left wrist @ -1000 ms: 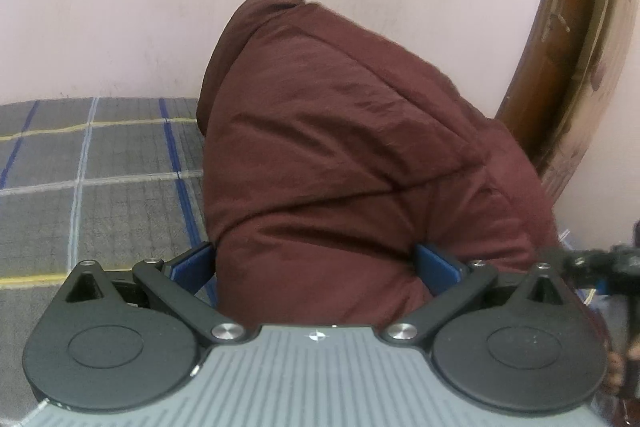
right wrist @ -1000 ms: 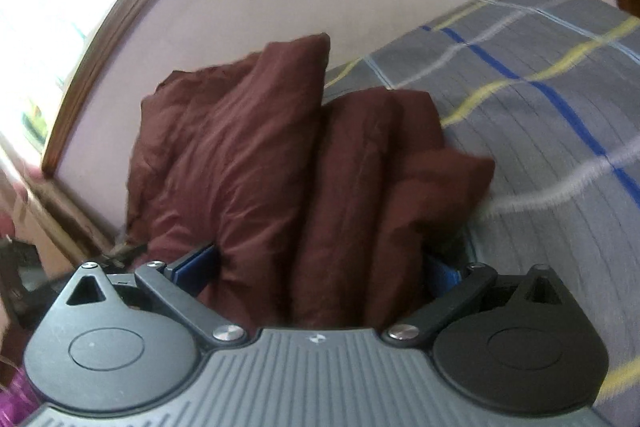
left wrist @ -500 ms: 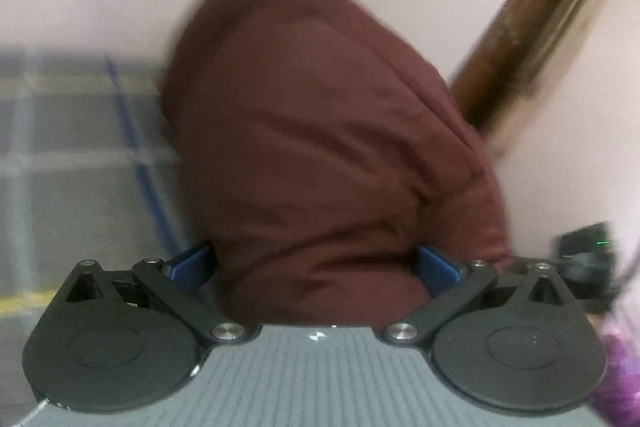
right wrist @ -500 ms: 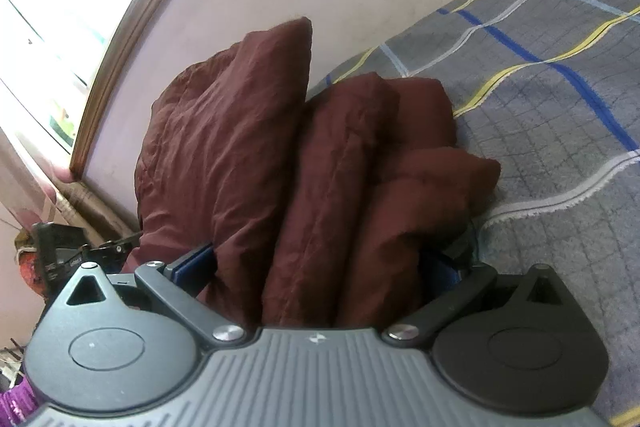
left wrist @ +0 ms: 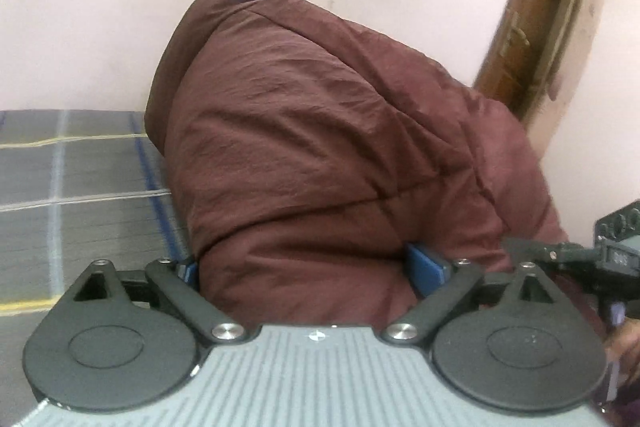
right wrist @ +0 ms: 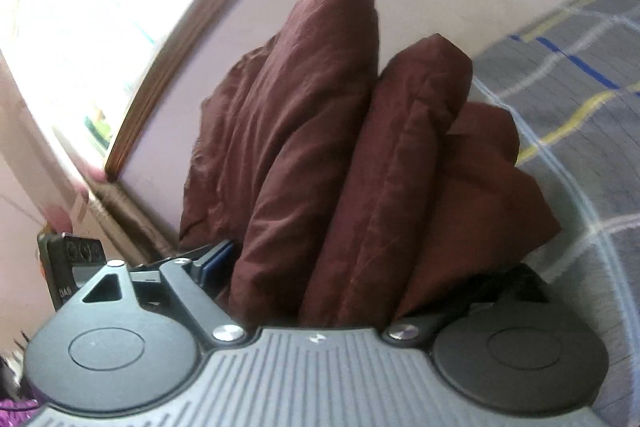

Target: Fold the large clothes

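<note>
Between both closing grippers, bunched maroon garment (left wrist: 320,155) beside bed's edge (right wrist: 592,227).

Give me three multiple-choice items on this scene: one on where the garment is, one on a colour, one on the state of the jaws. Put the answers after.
1. Where is the maroon garment?
A. bundled between the jaws of both grippers, over the bed
B. hanging on the door
C. spread flat on the floor

2. What colour are the stripes on the grey bedsheet?
A. red and green
B. blue, yellow and white
C. black only

3. How do the jaws of the left gripper and right gripper stand?
A. shut tight with nothing in them
B. wide, closing, with thick folds of cloth between them
C. holding a hanger

Answers:
1 A, since cloth fills the gap in both wrist views, with the sheet beside it.
2 B, since those three line colours cross the grey.
3 B, since the blue pads flank the bulk of the fabric.
</note>
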Demonstrator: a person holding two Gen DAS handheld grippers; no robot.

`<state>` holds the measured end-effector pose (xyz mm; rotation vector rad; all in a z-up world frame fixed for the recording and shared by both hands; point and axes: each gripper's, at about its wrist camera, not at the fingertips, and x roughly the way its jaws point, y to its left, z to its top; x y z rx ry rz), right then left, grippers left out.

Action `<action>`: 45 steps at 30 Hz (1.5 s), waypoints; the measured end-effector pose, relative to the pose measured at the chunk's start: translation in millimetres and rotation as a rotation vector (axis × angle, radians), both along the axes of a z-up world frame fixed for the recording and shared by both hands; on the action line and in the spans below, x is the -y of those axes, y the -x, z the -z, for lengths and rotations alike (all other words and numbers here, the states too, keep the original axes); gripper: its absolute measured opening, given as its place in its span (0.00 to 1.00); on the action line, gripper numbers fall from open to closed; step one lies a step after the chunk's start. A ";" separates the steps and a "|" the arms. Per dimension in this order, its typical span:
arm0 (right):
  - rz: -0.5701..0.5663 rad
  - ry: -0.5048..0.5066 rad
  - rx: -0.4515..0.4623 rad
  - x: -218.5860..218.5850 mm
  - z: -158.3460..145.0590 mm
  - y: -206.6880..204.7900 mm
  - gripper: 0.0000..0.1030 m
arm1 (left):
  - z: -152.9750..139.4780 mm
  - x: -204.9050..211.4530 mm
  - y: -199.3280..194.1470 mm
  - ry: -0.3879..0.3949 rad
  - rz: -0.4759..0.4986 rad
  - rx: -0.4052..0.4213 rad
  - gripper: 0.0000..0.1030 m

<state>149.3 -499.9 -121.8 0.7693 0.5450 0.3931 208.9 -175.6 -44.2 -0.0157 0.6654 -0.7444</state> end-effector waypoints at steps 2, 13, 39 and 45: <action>-0.024 -0.006 0.029 -12.1 -7.2 1.5 0.82 | -6.8 -13.1 6.2 -0.005 -0.027 0.000 0.89; -0.165 -0.088 0.073 -95.4 -19.8 -1.8 0.81 | -48.4 -97.7 40.5 -0.095 -0.214 0.031 0.88; -0.189 0.041 0.024 -158.9 -20.8 36.7 0.79 | -40.9 -192.8 101.7 -0.094 -0.360 0.043 0.99; -0.177 0.049 0.000 -157.4 -3.8 29.0 0.92 | -41.9 -178.9 109.1 -0.168 -0.381 0.104 1.00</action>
